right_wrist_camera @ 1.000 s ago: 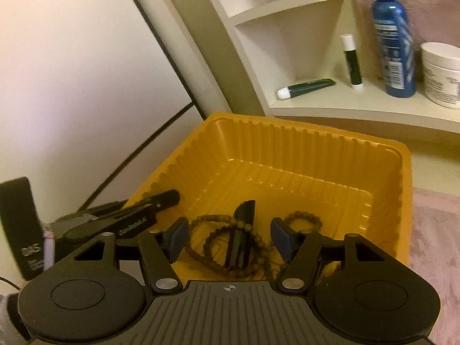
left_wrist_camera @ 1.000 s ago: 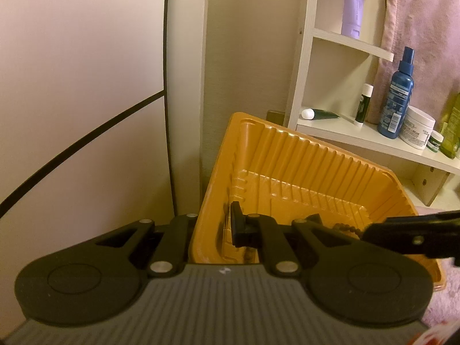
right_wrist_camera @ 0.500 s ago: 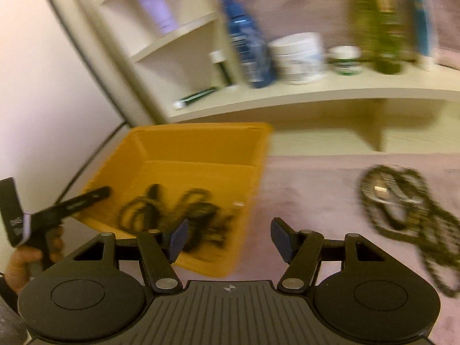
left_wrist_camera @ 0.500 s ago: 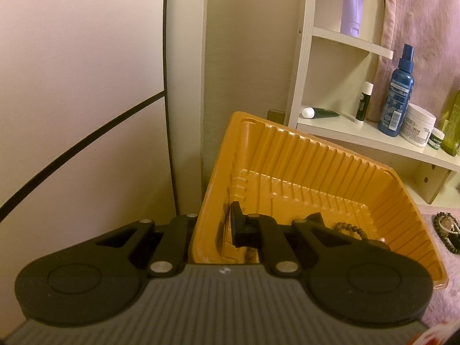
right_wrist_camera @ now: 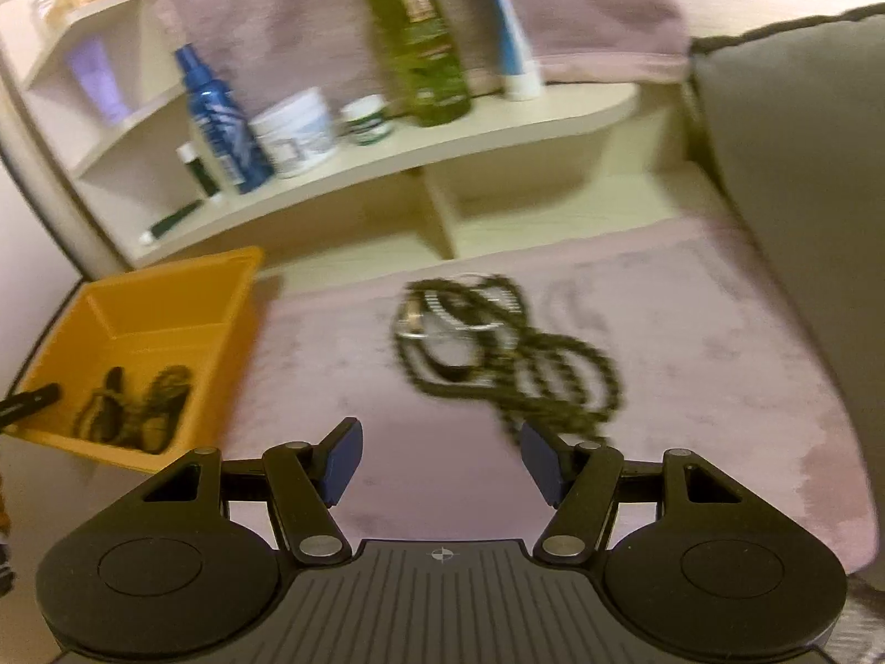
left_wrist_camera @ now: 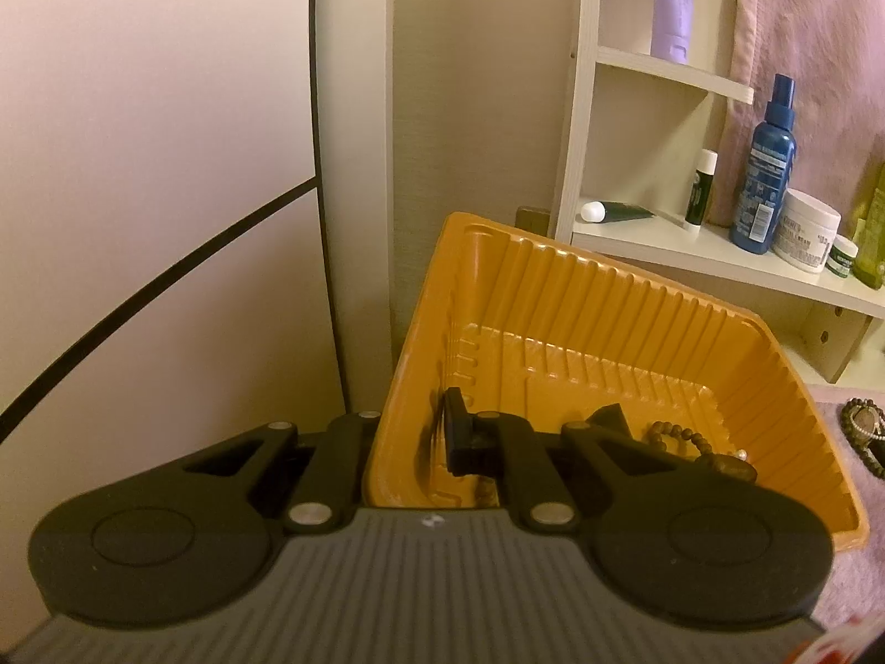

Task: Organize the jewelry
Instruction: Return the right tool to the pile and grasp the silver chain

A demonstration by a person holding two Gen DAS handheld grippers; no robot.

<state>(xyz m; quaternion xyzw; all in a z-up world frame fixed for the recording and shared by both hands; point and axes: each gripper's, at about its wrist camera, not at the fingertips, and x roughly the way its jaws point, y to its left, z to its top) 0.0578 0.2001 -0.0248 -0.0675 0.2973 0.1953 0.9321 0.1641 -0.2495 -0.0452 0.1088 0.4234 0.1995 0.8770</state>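
Observation:
An orange plastic tray [left_wrist_camera: 608,299] holds dark beaded bracelets [left_wrist_camera: 680,437]. My left gripper [left_wrist_camera: 437,437] is shut on the tray's left rim wall. The tray also shows at the left of the right wrist view [right_wrist_camera: 166,299], with beads inside [right_wrist_camera: 138,404]. A tangled pile of dark bead necklaces and a watch [right_wrist_camera: 498,343] lies on the pink cloth just ahead of my right gripper [right_wrist_camera: 440,459], which is open and empty. The edge of the pile shows in the left wrist view [left_wrist_camera: 865,426].
A cream shelf [right_wrist_camera: 442,144] holds a blue spray bottle [right_wrist_camera: 221,122], a white jar [right_wrist_camera: 298,127], a green bottle [right_wrist_camera: 420,39] and small tubes. A grey cushion [right_wrist_camera: 802,177] stands at the right. A wall lies left of the tray.
My right gripper has left the tray and swung right, over the pink cloth toward the necklace pile. It stays open. The left gripper has not moved.

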